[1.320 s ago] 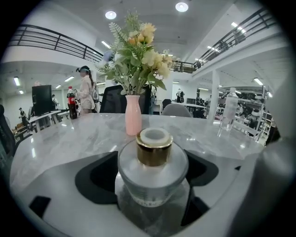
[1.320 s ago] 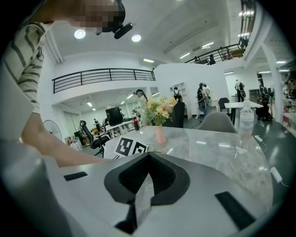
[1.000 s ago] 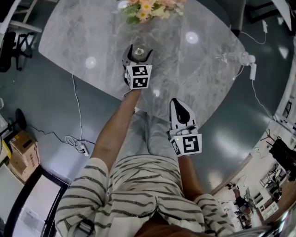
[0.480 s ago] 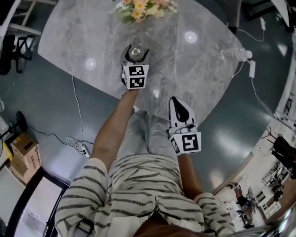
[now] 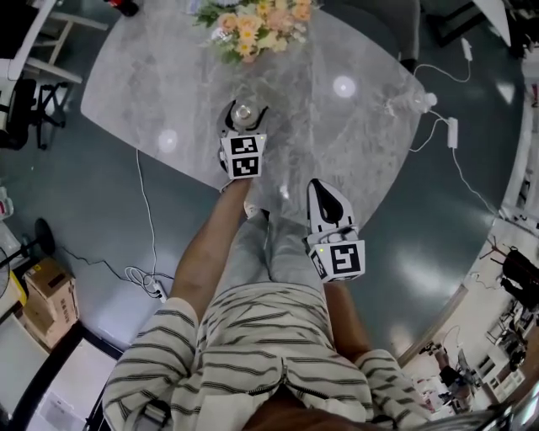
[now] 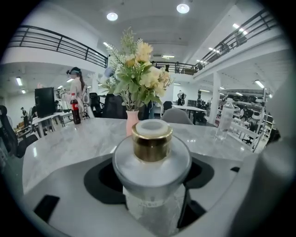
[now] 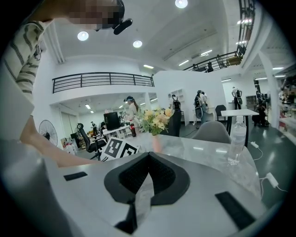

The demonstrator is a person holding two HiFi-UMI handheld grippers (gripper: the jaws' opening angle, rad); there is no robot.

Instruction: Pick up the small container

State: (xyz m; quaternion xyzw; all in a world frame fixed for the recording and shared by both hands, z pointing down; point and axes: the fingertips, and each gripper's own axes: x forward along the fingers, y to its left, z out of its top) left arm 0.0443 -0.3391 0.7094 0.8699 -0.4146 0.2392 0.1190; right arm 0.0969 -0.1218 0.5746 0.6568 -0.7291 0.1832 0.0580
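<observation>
The small container [image 5: 242, 112] is a frosted glass jar with a gold collar and a white cap. It stands upright between the jaws of my left gripper [image 5: 243, 108], over the near part of the marble table [image 5: 168, 76]. In the left gripper view the small container [image 6: 151, 148] fills the middle, with the dark pads [image 6: 99, 178] tight against its sides. My right gripper [image 5: 322, 188] hangs shut and holding nothing at the table's near edge, to the right of and behind the left one. In its own view the right gripper [image 7: 148, 155] has its pads meeting.
A bunch of flowers [image 5: 253, 21] in a pink vase [image 6: 132, 122] stands at the table's far side. A clear water bottle [image 5: 413, 103] stands at the right edge, with a cable and charger [image 5: 450, 130] beyond it. A cola bottle [image 6: 75, 111] is far left.
The left jaws have drawn in a little around the container. The head view has shifted, so the table sits lower in the picture. The right gripper has stayed put.
</observation>
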